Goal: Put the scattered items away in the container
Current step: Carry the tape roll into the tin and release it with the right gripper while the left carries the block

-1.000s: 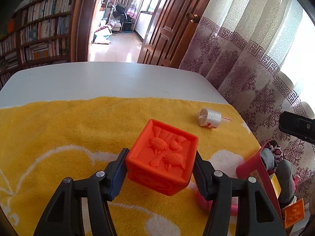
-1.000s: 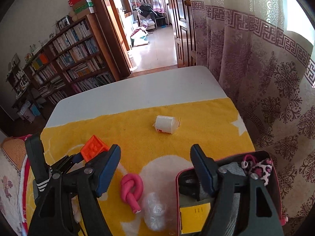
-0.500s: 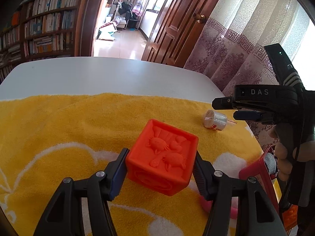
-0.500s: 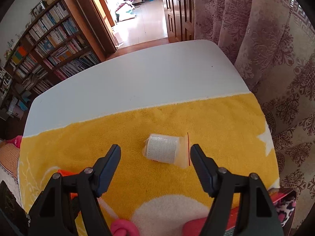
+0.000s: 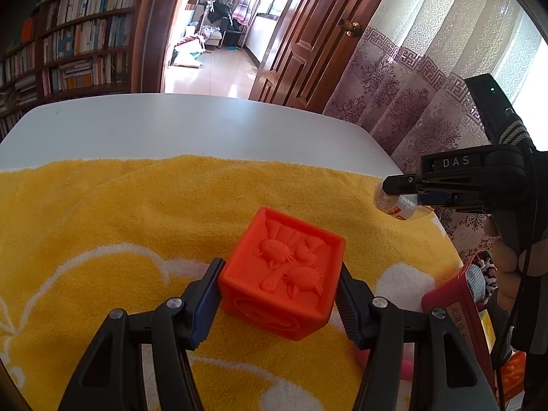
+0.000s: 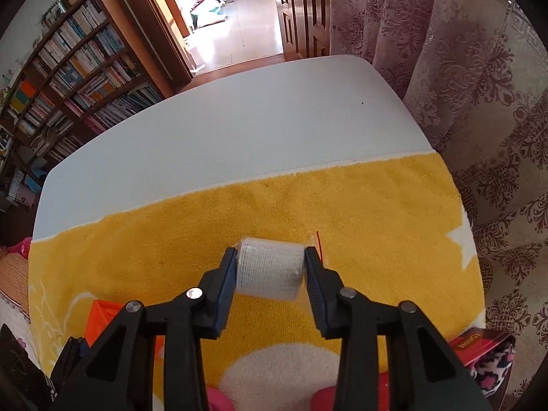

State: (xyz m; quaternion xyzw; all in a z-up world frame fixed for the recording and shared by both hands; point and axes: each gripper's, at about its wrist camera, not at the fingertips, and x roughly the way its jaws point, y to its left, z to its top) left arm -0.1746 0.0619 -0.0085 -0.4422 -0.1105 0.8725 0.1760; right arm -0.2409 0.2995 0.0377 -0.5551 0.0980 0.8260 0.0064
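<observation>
One orange rubbery cube [image 5: 282,281], embossed top, clamped between left gripper [image 5: 279,296] jaws. One white mesh-textured roll [image 6: 270,267], plastic-wrapped, squeezed between right gripper [image 6: 270,272] jaws. Fuzzy yellow towel [image 6: 359,205] beneath.

Left gripper [image 5: 279,294] clamping orange block [image 5: 282,279] (animal reliefs), yellow towel [image 5: 120,212], red container [image 5: 455,308] right
</observation>
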